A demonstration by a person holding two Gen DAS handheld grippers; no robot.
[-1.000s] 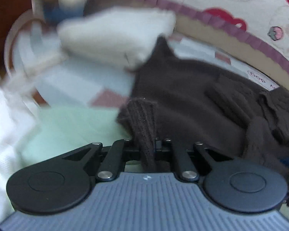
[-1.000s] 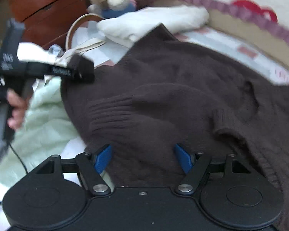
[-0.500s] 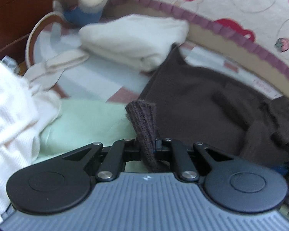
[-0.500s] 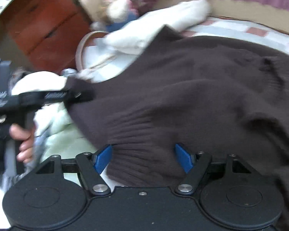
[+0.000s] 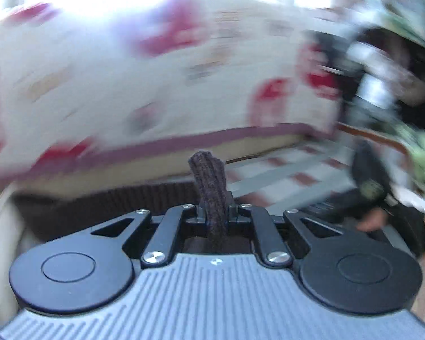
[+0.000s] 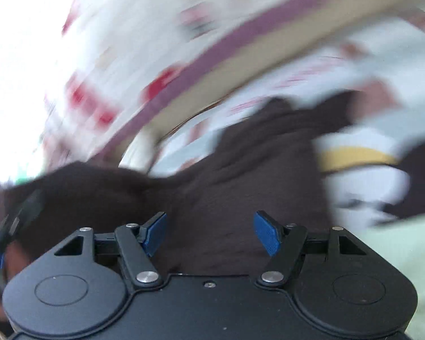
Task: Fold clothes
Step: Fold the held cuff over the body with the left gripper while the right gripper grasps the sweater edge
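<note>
Centrally, the left tool is pinching the ribbed edge of the brown sweater; the right tool is spreading wide over the sweater lying on the bed.

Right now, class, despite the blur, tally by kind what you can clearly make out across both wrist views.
Tools: 2, the left tool and the right tool
Brown sweater: 1
Patterned quilt: 1
Pale green cloth: 1
Total: 5
</note>
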